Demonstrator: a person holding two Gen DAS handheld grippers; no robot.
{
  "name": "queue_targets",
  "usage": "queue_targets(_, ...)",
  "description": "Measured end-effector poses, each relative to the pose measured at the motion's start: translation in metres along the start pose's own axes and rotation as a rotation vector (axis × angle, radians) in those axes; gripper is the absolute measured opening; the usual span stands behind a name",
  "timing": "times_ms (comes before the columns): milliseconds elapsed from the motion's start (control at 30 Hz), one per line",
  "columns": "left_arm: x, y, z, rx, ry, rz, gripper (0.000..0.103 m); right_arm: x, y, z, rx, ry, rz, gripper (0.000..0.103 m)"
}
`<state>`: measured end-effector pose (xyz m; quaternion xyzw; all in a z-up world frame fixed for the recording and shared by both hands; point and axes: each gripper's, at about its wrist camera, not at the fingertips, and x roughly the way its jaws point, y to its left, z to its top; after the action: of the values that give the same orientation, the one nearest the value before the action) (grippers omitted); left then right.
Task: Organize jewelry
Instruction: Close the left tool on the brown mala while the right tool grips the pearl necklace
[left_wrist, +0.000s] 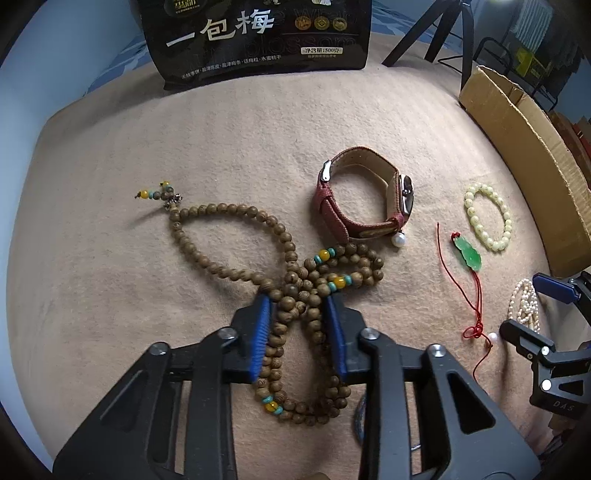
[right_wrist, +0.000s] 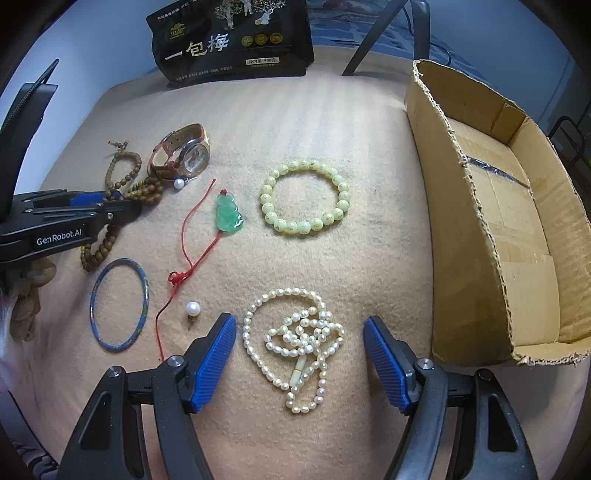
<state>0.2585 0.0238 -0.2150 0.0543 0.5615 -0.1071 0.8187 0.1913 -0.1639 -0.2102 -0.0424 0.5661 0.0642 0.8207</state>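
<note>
My left gripper (left_wrist: 298, 306) is closing around the brown wooden bead necklace (left_wrist: 236, 236), its blue pads touching the bunched strands. The necklace lies on the beige cloth. My right gripper (right_wrist: 300, 332) is open, its pads on either side of a white pearl necklace (right_wrist: 295, 343), not touching it. A red-strapped watch (left_wrist: 362, 201), a green jade pendant on a red cord (right_wrist: 229, 214), a pale green bead bracelet (right_wrist: 304, 197), a blue bangle (right_wrist: 119, 304) and a loose pearl (right_wrist: 192, 308) lie around them.
An open cardboard box (right_wrist: 491, 206) stands at the right. A black snack bag (right_wrist: 232, 40) stands at the far edge of the cloth. Tripod legs (right_wrist: 373, 37) rise behind it. The left gripper also shows in the right wrist view (right_wrist: 107, 203).
</note>
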Motion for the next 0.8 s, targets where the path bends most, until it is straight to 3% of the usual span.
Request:
queue_targets(100, -0.002, 0.005, -0.001, -0.013, -0.005, 0.0, 0.017, 0.0, 0.002, -0.001, -0.014, -0.014, -0.013, 0.062)
queue_targets(300, -0.006, 0.006, -0.006, -0.029, -0.015, -0.001, 0.015, -0.004, 0.001, -0.005, -0.028, -0.029, -0.004, 0.034)
queue_targets(367, -0.007, 0.007, -0.007, -0.035, -0.018, -0.001, 0.015, -0.006, 0.0, -0.006, -0.027, -0.028, 0.011, 0.02)
queue_targets(467, -0.012, 0.008, -0.009, -0.049, -0.025, -0.002, 0.01, -0.01, -0.002, -0.007, -0.022, -0.028, 0.03, 0.011)
queue_targets(800, -0.042, 0.019, -0.012, -0.098, -0.07, -0.019, 0.01, -0.034, -0.002, -0.006, -0.032, -0.086, 0.061, 0.004)
